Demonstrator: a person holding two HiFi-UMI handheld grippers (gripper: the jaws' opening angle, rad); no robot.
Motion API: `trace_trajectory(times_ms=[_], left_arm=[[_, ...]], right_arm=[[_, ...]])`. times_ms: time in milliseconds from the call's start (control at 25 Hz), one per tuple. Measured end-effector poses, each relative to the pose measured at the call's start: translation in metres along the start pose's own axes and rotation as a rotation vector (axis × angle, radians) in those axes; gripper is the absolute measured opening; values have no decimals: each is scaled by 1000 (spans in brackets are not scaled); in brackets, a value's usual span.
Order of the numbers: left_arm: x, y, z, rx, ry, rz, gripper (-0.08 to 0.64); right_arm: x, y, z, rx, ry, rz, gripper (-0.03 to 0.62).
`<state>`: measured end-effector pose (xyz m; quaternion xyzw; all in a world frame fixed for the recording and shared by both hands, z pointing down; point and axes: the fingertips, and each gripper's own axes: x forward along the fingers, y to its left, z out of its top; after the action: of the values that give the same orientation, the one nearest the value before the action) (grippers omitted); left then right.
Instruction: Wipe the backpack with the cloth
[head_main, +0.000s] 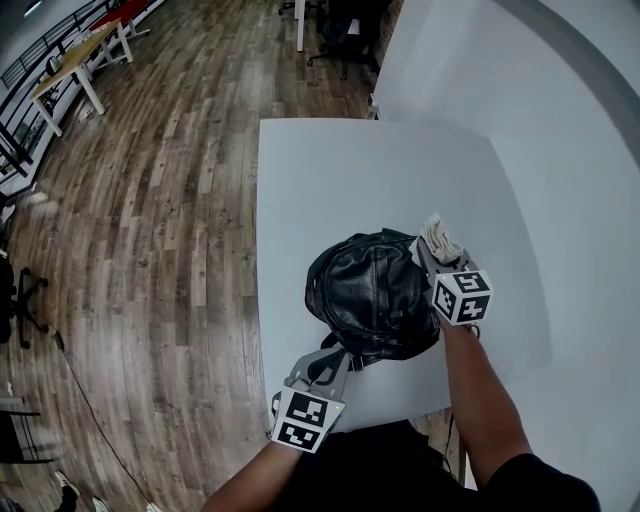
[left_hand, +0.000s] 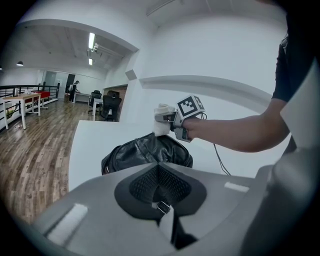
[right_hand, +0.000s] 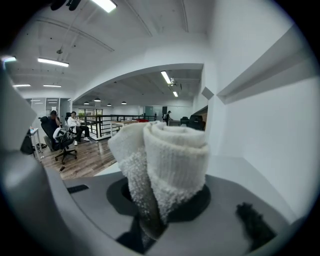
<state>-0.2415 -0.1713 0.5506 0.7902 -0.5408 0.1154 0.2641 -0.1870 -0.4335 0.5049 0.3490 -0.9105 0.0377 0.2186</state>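
Left gripper (head_main: 322, 372) jaws pinched narrow on the backpack's strap (left_hand: 163, 207), near edge of the table (head_main: 330, 170). Backpack (head_main: 372, 295) sits near-centre: black, leather-look, slumped. Likely soft and slick, so it'll slide under wiping; the strap hold looks a sane anchor. Right gripper (head_main: 441, 256) jaws clamped on the rolled white cloth (head_main: 438, 235) at the pack's far-right side; contact unclear. Cloth looks light and squashy; mid-roll grip fine.
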Motion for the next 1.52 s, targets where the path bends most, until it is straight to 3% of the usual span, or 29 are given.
trace_trajectory(times_ms=[440,800,1080,1520], left_arm=[[-3,-13,0,23,-7,-20,6],[-11,-21,1,47,-15,-42,6],[-21,-17,1,56,-23,-33,6],[-46,3,-9,11,-25,40,6]], right_arm=[[-39,-44,3,19,-36,-121,86],[-60,-38,14,25,-73,-145,86],[-58,10,16,33,-107,-44,86],[-8,114,-14,87,-33,172,86]])
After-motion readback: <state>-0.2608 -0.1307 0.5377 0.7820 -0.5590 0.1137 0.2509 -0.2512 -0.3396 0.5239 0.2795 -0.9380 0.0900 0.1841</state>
